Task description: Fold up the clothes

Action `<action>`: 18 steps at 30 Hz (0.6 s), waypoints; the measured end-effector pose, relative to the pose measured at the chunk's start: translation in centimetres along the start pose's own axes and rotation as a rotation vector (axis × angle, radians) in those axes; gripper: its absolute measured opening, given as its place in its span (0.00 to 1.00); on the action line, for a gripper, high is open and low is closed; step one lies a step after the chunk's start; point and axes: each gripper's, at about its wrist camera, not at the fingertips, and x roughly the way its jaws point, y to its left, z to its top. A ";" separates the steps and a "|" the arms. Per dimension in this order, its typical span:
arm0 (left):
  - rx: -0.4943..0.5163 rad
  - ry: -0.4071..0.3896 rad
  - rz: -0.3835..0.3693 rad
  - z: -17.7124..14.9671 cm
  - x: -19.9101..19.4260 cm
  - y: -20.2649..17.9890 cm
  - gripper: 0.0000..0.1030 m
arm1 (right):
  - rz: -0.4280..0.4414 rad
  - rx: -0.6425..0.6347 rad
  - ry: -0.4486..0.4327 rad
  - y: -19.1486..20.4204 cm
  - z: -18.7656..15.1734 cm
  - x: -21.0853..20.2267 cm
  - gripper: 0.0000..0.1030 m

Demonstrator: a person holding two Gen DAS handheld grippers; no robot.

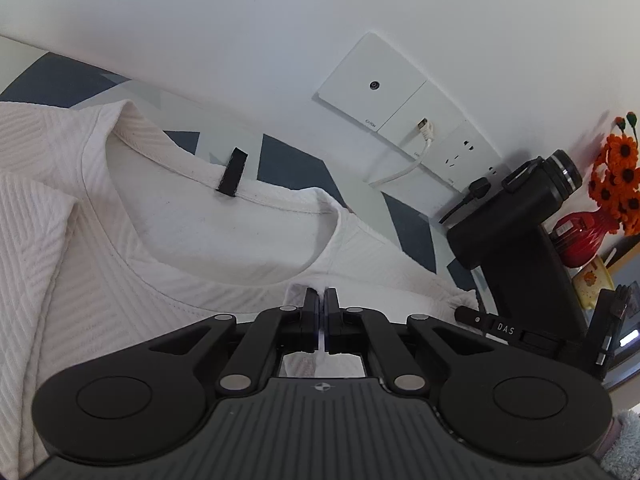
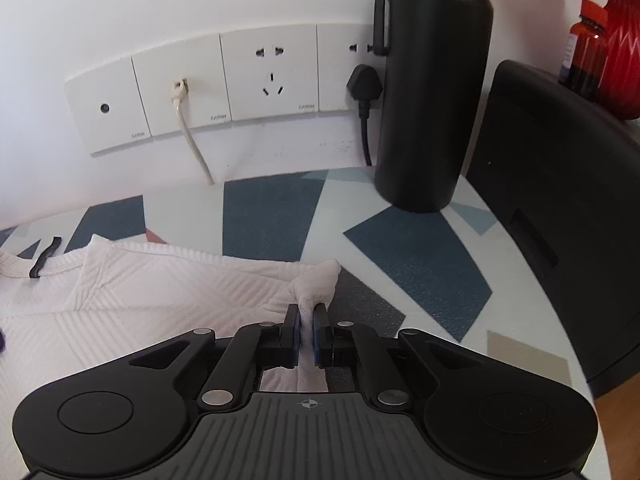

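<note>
A white ribbed top [image 1: 120,260] lies on the patterned table, its round neckline and black neck label [image 1: 233,173] facing me in the left wrist view. My left gripper [image 1: 321,298] is shut just below the neckline, with white fabric showing at and under its fingertips. In the right wrist view the same white top [image 2: 160,292] spreads to the left, and my right gripper [image 2: 306,314] is shut on a bunched corner of it [image 2: 316,284] at the cloth's right edge. The black label [image 2: 44,260] shows at far left.
A black bottle [image 2: 428,92] stands at the back by the wall sockets [image 2: 268,72], with a black plug [image 2: 364,88] and a white cable [image 2: 192,140]. A black boxy object [image 2: 560,200] sits right. A red vase with orange flowers [image 1: 600,216] is beyond.
</note>
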 end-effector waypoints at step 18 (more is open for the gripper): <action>-0.002 0.054 0.040 -1.3 -3.2 1.8 0.74 | -0.107 -0.079 -0.061 1.2 -0.4 -1.0 0.77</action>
